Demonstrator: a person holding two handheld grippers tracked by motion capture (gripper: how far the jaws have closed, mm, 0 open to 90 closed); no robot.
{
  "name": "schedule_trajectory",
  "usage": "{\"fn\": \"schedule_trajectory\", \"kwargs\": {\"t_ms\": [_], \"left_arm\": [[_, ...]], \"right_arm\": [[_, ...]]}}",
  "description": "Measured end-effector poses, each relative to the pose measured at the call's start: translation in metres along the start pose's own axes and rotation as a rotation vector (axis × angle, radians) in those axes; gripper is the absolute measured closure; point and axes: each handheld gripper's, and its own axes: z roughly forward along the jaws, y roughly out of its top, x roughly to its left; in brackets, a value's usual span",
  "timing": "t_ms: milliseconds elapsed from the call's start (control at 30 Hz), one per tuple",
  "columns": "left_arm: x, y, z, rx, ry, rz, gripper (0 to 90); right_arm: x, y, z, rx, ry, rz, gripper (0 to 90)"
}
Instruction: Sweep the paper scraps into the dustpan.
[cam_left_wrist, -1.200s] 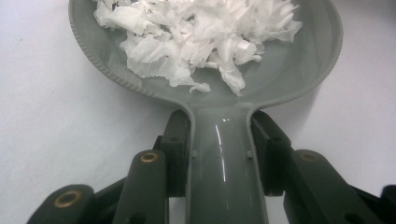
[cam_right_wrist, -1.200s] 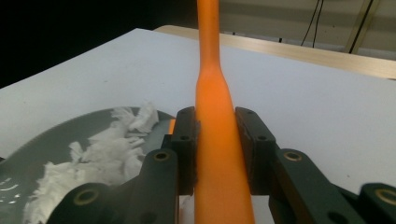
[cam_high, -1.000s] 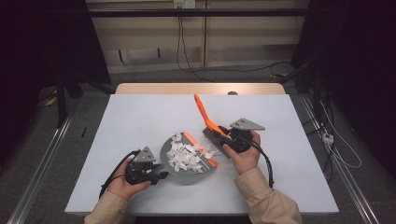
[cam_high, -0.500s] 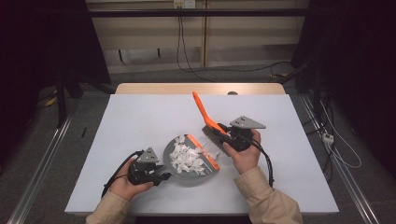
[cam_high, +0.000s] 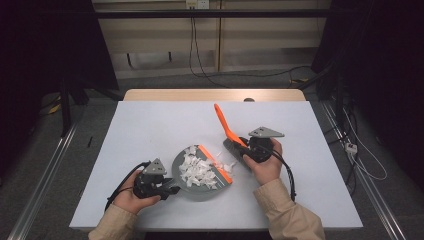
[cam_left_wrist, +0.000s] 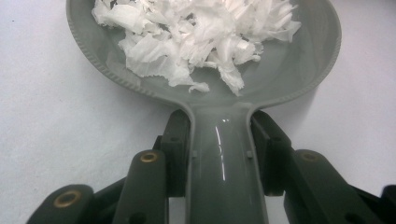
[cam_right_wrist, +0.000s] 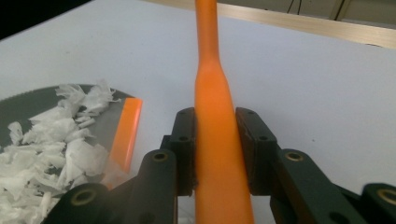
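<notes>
- Down near the front edge of the counter, the left claw is clamped on the handle of the grey dustpan; in the left gripper view its two jaws press the handle's sides, with the pan's bowl just ahead of the tips.
- Torn white paper scraps are heaped inside the dustpan, spreading from its middle toward the orange lip; in the left gripper view the scraps sit in the far half of the bowl, apart from the jaws.
- Off to the right, the right claw is closed on the orange brush, gripping it low on the handle while the handle tilts up and away over the counter.
- Seen from the right gripper view, the brush handle runs straight between the jaws, touching both pads.
- Its grey head rests just beside the pan's orange lip, with a few scraps lying loose between them.
</notes>
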Motion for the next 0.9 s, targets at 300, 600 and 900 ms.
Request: {"fn": "schedule_trajectory", "kwargs": {"t_ms": [300,600,900], "left_arm": [[0.0,0.002,0.004,0.004,-0.022,0.002,62.8],[-0.004,0.008,0.013,0.01,-0.029,0.002,62.7],[-0.007,0.013,0.017,0.007,-0.022,-0.01,62.6]], "right_arm": [[0.002,0.01,0.0,0.159,-0.031,-0.059,71.0],[0.02,0.003,-0.001,0.134,-0.003,-0.063,71.6],[0.041,-0.002,0.001,0.064,0.047,-0.045,71.7]]}}
